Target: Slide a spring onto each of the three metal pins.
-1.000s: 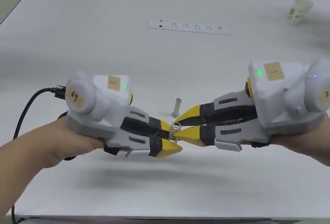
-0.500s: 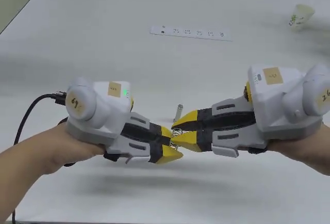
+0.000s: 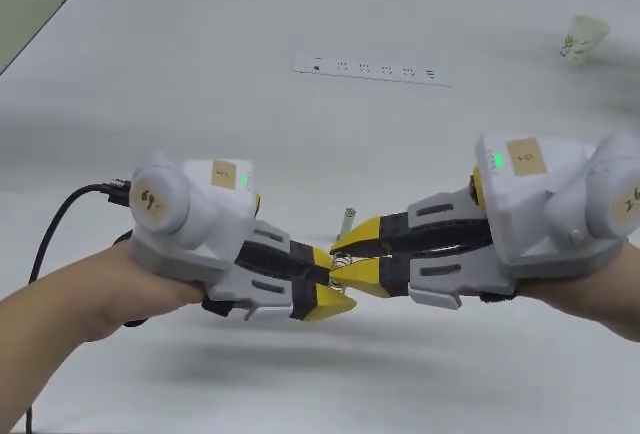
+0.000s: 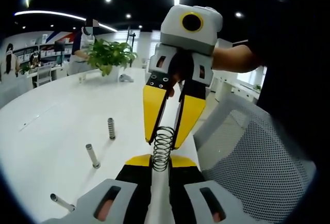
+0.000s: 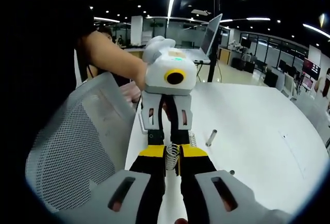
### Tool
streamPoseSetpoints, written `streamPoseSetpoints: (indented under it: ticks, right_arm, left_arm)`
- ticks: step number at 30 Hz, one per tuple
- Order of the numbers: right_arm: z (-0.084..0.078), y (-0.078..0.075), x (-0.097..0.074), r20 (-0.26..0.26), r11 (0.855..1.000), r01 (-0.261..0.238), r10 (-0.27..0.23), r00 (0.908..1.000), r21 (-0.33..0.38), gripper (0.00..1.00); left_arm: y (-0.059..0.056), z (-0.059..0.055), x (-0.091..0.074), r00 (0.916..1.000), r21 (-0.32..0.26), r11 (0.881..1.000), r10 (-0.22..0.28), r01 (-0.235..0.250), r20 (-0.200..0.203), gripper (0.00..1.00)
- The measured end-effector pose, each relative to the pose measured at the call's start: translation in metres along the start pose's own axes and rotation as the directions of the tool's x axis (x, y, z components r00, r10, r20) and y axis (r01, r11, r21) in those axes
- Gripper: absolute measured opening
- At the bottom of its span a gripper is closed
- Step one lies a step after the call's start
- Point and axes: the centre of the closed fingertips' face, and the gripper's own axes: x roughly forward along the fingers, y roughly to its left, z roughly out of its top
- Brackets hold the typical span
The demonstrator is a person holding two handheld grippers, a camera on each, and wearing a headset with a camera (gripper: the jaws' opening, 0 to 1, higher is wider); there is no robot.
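Observation:
A small metal spring [image 3: 337,260] hangs above the white table [image 3: 200,104] between the tips of both grippers, which meet nose to nose. My left gripper [image 4: 157,161] is shut on the near end of the spring [image 4: 163,146]. The right gripper [image 4: 164,142] comes in from above with its yellow fingers pressed against the spring's far end. In the right gripper view my right gripper [image 5: 172,152] grips the spring [image 5: 171,153]. One upright pin [image 4: 111,128] carries a spring. A bare pin [image 4: 92,156] stands near it, and a third pin [image 4: 62,202] lies lower left.
A white power strip [image 3: 372,69] lies at the table's far side and a paper cup [image 3: 585,34] at the far right. A black cable [image 3: 60,219] trails from the left gripper. A mesh chair [image 4: 247,152] stands by the table edge.
Both grippers stay tip to tip on the spring with barely any movement. The head camera has shifted slightly, so the scene sits a little lower.

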Motion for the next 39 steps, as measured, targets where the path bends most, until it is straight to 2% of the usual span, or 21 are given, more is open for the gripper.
streamPoseSetpoints:
  ticks: [5,13,21,30,39]
  right_arm:
    - [0.001,0.001,0.000,-0.002,1.000,0.003,-0.003,1.0000,-0.005,0.07]
    - [-0.002,-0.002,-0.001,-0.010,1.000,0.022,-0.022,0.9997,-0.009,0.07]
    - [-0.004,-0.008,-0.003,-0.011,0.999,0.051,-0.051,0.9986,-0.004,0.07]
    - [-0.003,-0.012,-0.002,-0.007,0.998,0.065,-0.065,0.9979,-0.011,0.07]
    - [-0.006,-0.015,0.000,-0.009,0.997,0.078,-0.078,0.9969,-0.010,0.07]
  left_arm:
    - [-0.001,0.000,-0.001,1.0000,-0.007,1.000,0.004,-0.004,0.002,0.04]
    - [0.000,-0.001,-0.002,0.9998,-0.015,1.000,0.019,-0.019,0.001,0.11]
    - [0.007,-0.002,-0.009,0.9987,-0.023,0.998,0.050,-0.050,0.010,0.15]
    - [0.016,-0.001,-0.017,0.9947,-0.026,0.995,0.099,-0.099,0.026,0.27]
    - [0.019,-0.008,-0.027,0.9917,-0.042,0.991,0.127,-0.126,0.021,0.34]
